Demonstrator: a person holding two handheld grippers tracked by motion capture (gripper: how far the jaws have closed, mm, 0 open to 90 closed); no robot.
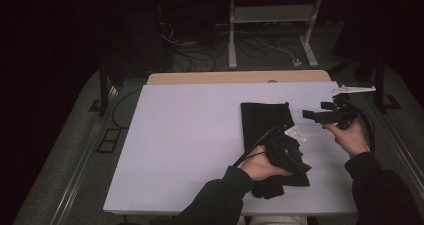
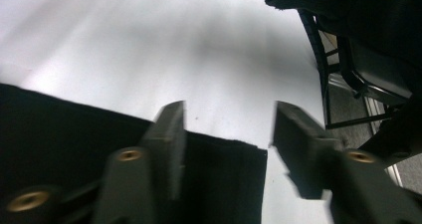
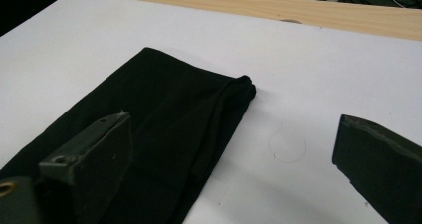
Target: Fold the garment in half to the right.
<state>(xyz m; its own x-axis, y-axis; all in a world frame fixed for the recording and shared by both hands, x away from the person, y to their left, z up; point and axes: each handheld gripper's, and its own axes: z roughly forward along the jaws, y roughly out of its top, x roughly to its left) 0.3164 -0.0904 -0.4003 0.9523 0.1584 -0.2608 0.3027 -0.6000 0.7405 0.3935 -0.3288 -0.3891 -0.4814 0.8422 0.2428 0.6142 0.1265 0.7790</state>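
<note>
Here's the white table spread wide under both hands, with a strip of bare wood along its far edge. On it lies the black cloth, folded into a long band. It sits directly under the left gripper and just off to the side of the right gripper, which hangs clear of the fabric.

Left gripper view: the jaws stand apart, roughly half spread, nothing pinched between them. The black cloth lies below and behind them, its straight edge and a corner running under the gap, bare table beyond. One jaw overlaps the fabric, the other hangs over white.

Right gripper view: jaws wide apart, empty. The black cloth runs away under the left-hand jaw, its rounded folded end just ahead of it; the other jaw is over bare table, near a faint pencilled circle.

My read: this looks like a pause between folds, both tools free and the band lying flat. The next move probably calls for a fresh grip, each gripper coming down on an end or edge and closing through all the layers, so the fold doesn't slide open when lifted. The rounded end looks thick; a shallow bite could catch the top layer alone.
</note>
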